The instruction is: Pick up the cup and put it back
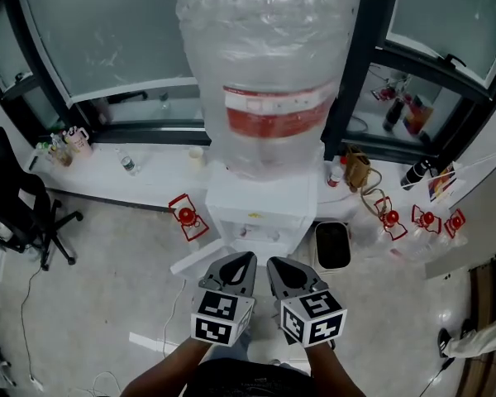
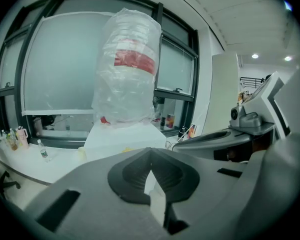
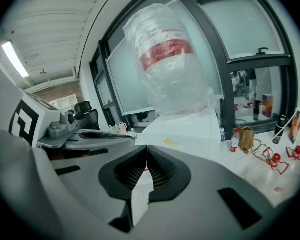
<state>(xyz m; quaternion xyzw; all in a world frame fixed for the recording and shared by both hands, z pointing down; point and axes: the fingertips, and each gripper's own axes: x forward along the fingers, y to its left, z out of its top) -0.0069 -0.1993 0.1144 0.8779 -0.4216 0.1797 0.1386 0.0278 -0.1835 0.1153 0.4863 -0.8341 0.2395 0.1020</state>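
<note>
Jaws of L gripper (image 1: 248, 257) fully closed, nothing held; R gripper (image 1: 274, 263) same, both near front of water dispenser (image 1: 260, 203) w/ plastic-wrapped bottle (image 1: 269, 64).

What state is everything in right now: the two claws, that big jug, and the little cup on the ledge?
Left claw: shut, holding nothing.
Right claw: shut, holding nothing.
Water jug: standing on the white dispenser, wrapped in clear plastic.
Cup: upright on the ledge, left of the dispenser, untouched.
</note>
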